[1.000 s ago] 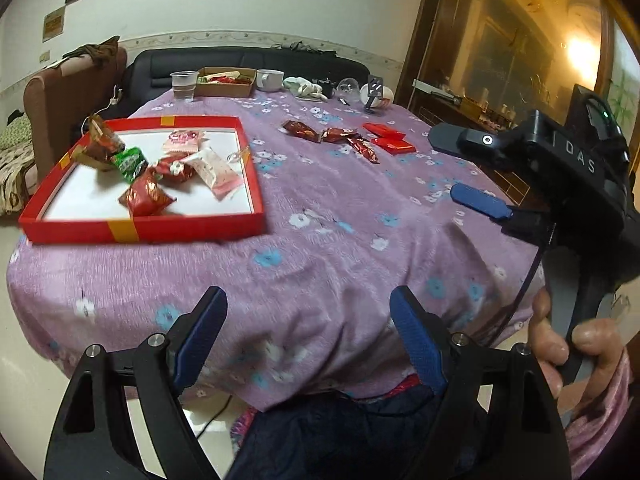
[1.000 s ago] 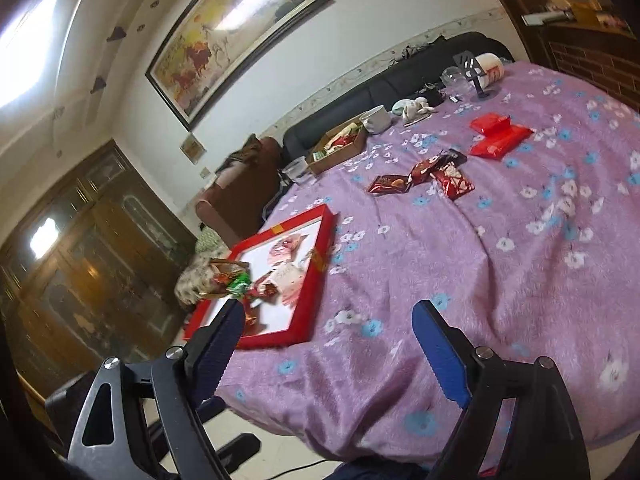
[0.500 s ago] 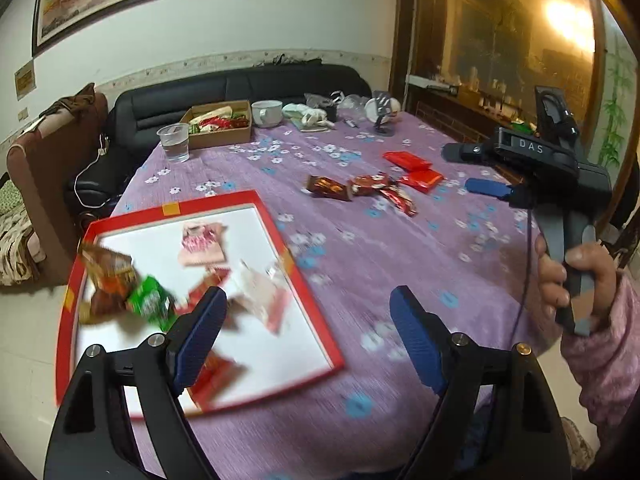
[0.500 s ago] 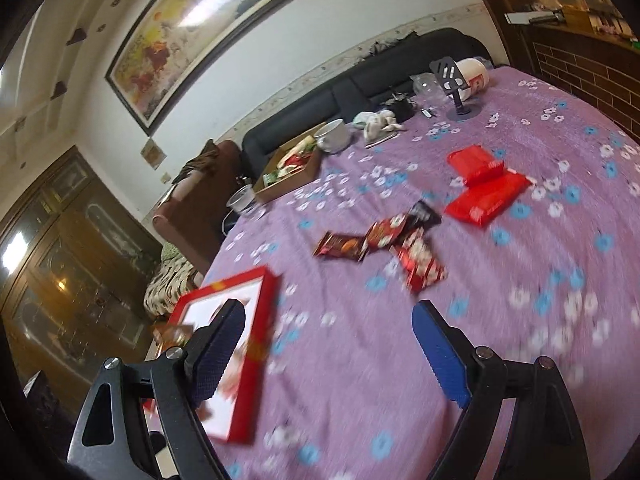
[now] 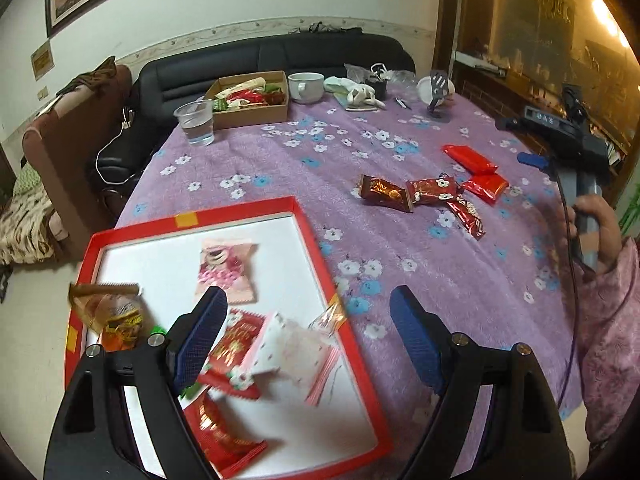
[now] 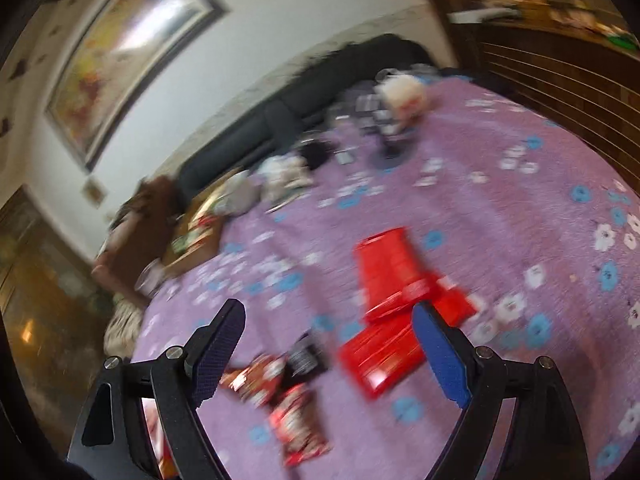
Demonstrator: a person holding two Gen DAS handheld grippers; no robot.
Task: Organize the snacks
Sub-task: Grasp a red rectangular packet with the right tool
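Observation:
A red-rimmed tray (image 5: 316, 248) with a white floor lies on the purple flowered tablecloth and holds several wrapped snacks, among them a pink packet (image 5: 226, 270). My left gripper (image 5: 308, 320) hangs open over the tray's right edge, nothing between its fingers. Further right lie loose snacks: a brown packet (image 5: 386, 192), a dark red one (image 5: 432, 191) and two bright red packets (image 5: 470, 158). The other gripper (image 5: 532, 140) is seen beyond them, held by a hand. In the blurred right wrist view my right gripper (image 6: 328, 336) stands open above the red packets (image 6: 386, 268) and the dark red snacks (image 6: 296, 408).
At the table's far side stand a cardboard box of snacks (image 5: 252, 100), a plastic cup of water (image 5: 195, 122), a white mug (image 5: 306, 86) and small clutter (image 5: 362, 90). A black sofa (image 5: 280, 54) runs behind the table. A pink sleeve (image 5: 608, 328) fills the right edge.
Both grippers have swept forward over the table. The left now hangs above the tray's right edge. The right has gone from the tray side to over the loose red packets. Both jaws stayed wide.

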